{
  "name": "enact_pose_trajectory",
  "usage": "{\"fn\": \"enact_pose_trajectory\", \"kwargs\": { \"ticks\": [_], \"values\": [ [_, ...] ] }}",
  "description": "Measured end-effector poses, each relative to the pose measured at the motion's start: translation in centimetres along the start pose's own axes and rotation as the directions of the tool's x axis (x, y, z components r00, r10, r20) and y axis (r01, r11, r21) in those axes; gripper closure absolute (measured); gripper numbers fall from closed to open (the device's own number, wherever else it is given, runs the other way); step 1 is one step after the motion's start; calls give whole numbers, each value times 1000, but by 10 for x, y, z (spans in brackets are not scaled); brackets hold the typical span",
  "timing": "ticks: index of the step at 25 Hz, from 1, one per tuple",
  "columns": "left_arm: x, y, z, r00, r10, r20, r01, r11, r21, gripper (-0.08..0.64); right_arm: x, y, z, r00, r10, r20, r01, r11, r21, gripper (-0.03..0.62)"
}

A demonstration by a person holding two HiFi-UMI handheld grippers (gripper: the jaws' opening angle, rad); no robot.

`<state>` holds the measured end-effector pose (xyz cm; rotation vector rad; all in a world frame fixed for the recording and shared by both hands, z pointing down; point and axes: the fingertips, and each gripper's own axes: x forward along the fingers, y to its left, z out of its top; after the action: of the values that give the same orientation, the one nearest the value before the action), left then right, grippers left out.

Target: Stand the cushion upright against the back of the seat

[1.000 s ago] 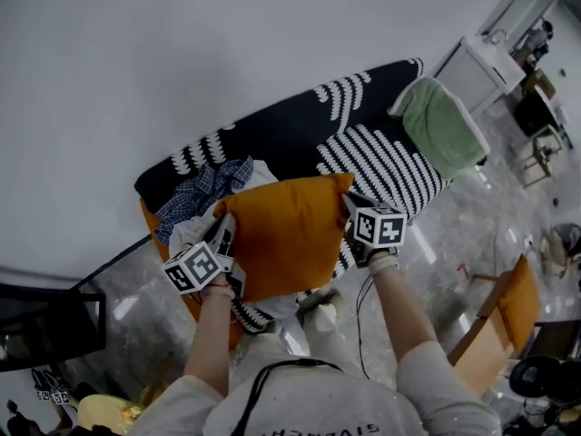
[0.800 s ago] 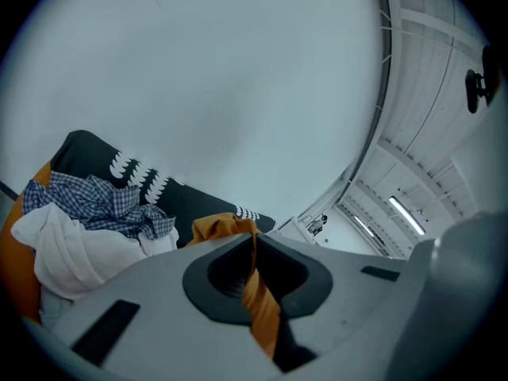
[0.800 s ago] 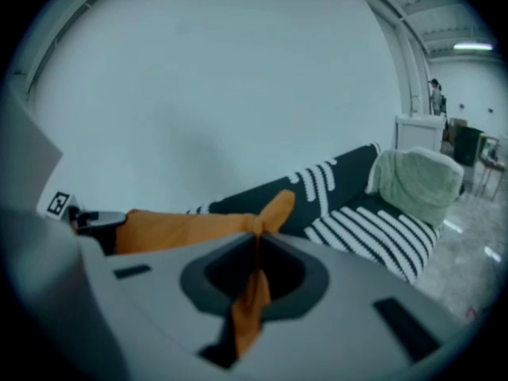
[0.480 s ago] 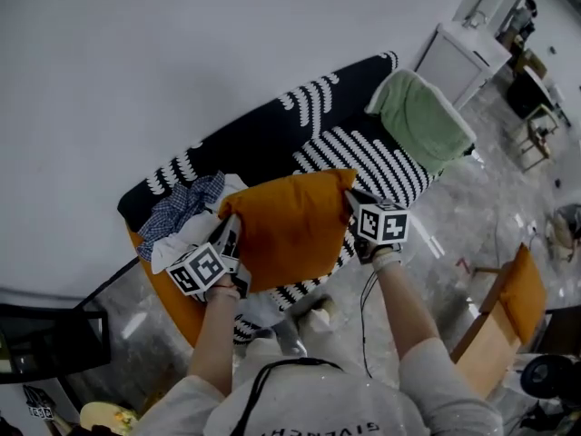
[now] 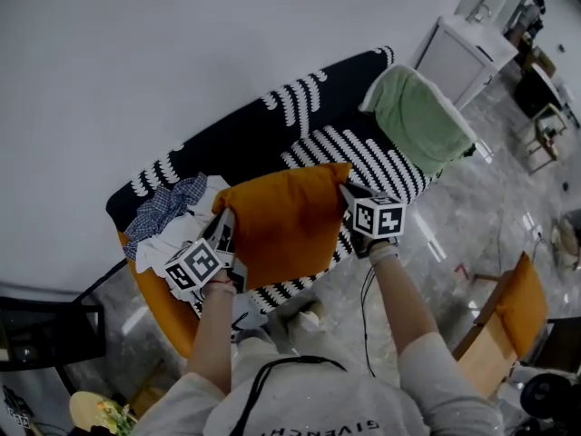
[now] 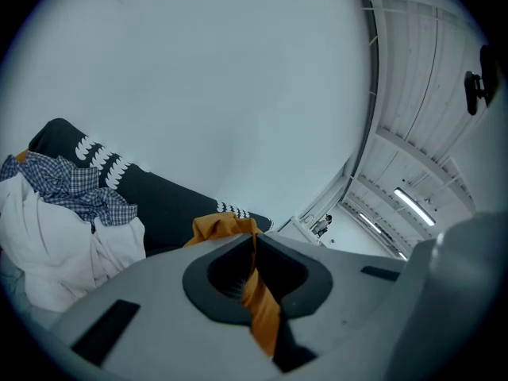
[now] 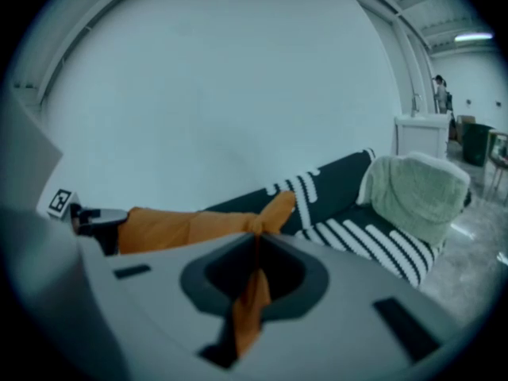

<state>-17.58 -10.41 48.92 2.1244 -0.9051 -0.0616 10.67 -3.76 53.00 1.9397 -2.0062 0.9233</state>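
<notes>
An orange cushion (image 5: 283, 221) hangs in the air over the seat of a black sofa with white stripes (image 5: 363, 153). My left gripper (image 5: 225, 228) is shut on the cushion's left edge, and a strip of orange fabric (image 6: 258, 296) runs between its jaws. My right gripper (image 5: 348, 195) is shut on the right corner, with orange cloth (image 7: 252, 288) pinched there too. The cushion (image 7: 190, 225) stretches flat between the two. The sofa's backrest (image 5: 272, 116) lies beyond it, against the white wall.
A heap of white and checked clothes (image 5: 172, 216) lies on the sofa's left end. A green blanket (image 5: 418, 116) drapes over the right end. A white cabinet (image 5: 467, 57) stands farther right. An orange chair (image 5: 504, 321) sits on the marble floor at lower right.
Both grippers, still gripping the cushion, have carried it across the sofa; the clothes heap and the green blanket have shifted in the head view. Neither grip has changed.
</notes>
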Motion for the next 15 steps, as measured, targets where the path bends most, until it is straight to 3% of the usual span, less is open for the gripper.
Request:
{"fn": "enact_pose_trajectory", "kwargs": {
  "ticks": [7,15],
  "values": [
    [15,-16,-9,998,33,45,-33,999,2,523,5,-25,5,999,32,19,-32,999,38,557],
    [33,-22,-15,998,64,19,-64,998,-9,522,7,-38,19,998,37,53,-40,997,59,557]
  ]
}}
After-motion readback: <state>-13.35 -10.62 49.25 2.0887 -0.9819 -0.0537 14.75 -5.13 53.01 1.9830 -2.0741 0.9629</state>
